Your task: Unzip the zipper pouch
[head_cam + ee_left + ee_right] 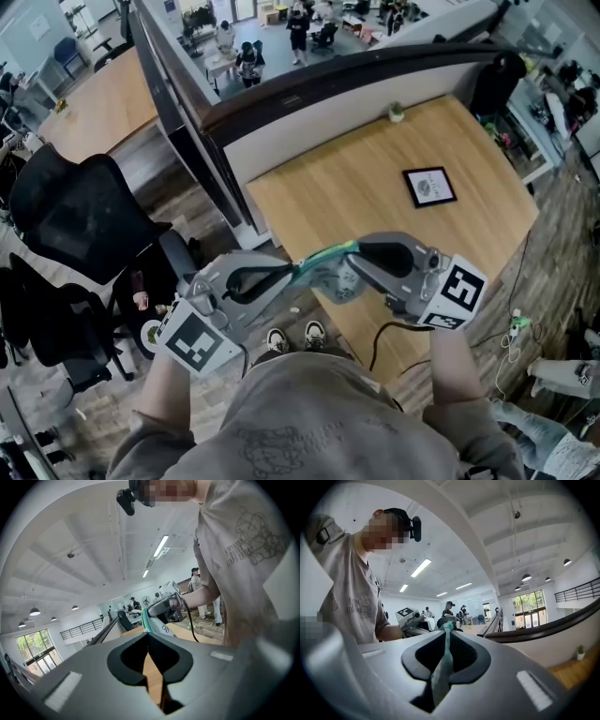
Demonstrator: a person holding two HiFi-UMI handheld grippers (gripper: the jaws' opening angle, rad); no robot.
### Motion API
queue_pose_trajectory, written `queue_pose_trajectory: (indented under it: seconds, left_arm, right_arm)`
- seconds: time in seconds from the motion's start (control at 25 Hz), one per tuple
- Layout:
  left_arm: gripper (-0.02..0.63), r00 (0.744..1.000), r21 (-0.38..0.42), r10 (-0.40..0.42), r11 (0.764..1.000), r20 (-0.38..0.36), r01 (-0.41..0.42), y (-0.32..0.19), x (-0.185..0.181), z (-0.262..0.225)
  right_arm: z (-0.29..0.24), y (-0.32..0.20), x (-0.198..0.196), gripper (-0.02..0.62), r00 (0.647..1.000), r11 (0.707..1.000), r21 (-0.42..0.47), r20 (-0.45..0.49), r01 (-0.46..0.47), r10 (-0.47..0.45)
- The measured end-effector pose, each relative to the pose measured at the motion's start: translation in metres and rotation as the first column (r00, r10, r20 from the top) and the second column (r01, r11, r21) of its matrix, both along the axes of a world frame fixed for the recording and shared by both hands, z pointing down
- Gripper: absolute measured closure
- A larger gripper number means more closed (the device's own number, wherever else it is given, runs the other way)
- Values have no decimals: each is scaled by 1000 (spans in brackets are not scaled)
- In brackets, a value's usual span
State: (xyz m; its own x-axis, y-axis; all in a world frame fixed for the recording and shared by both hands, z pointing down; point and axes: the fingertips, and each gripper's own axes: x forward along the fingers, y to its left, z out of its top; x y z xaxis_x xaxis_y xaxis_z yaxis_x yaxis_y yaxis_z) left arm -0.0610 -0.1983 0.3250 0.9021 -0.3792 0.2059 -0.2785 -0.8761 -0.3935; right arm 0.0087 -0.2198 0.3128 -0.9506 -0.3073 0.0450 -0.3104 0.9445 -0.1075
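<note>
Hanging between the claws, zipper pouch (330,272), left claw (289,272) pinching tip, right claw (361,251) clamping edge

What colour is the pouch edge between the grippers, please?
The pouch edge is teal-green; right gripper view shows it best.

Between the two sets of fingers (265,277): zipper pouch (323,255), stretched, blocking. Below and ahead of them: table (356,187), mostly bare; framed card (429,186) and potted plant (397,112) well beyond. Left: black chair (75,216).
</note>
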Motion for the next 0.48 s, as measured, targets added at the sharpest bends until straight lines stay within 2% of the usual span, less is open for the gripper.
queue_pose_trajectory:
  seconds: [0.32, 0.36, 0.4, 0.48]
  left_arm:
    - [604, 996, -19, -62, 998, -69, 61, -13, -23, 3]
    - [604, 993, -43, -86, 996, -75, 83, -14, -30, 6]
    - [604, 988, -101, -129, 988, -83, 121, -16, -38, 11]
    - [604, 972, -235, -219, 952, -86, 194, -17, -51, 23]
  right_arm:
    - [-8, -23, 32, 560, 984, 987, -72, 101, -142, 149]
    - [-9, -26, 38, 560, 978, 983, -90, 116, -162, 172]
    - [-9, -29, 43, 560, 974, 978, -105, 124, -178, 191]
    - [-7, -30, 45, 560, 971, 974, -122, 119, -191, 206]
